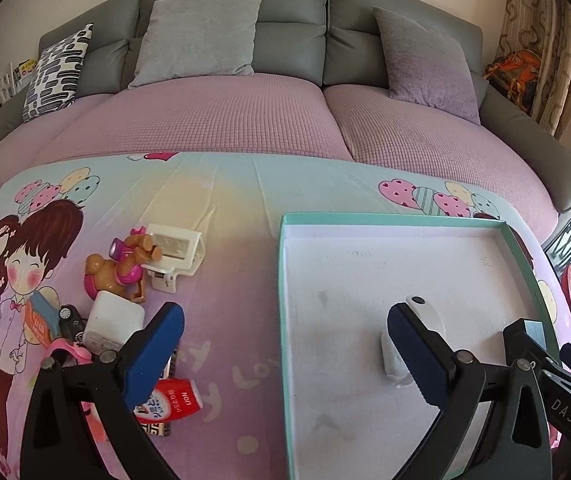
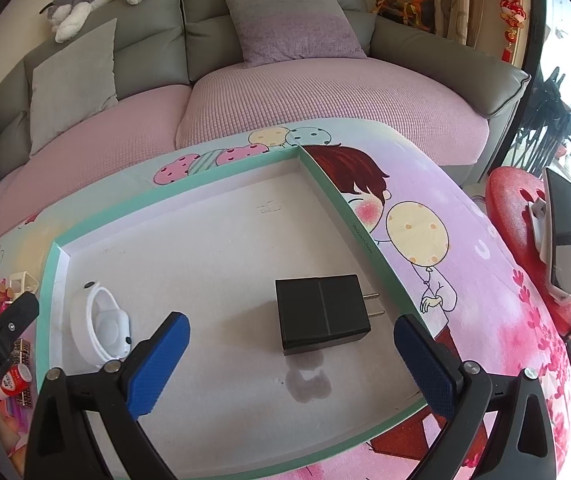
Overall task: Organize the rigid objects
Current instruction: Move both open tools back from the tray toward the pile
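black charger [image 2: 322,314] in tray [image 2: 173,204], right tool [image 2: 291,356] open

The tray [image 2: 369,248] looks like matt card, stained inside. The black charger [image 2: 321,312] is smooth matt plastic; the white watch [image 2: 99,322] glossy. The printed cloth [image 1: 225,200] is smooth, the sofa cover [image 1: 213,120] waffle-textured.

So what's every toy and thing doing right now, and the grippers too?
Left gripper: open, holding nothing.
Right gripper: open, holding nothing.
Box lid: open side up on the table.
Black charger: lying flat in the box lid, prongs out.
White watch: in the box lid, on its side.
Puppy toy: tipped over, outside the box lid.
White charger: in the pile, not yet sorted.
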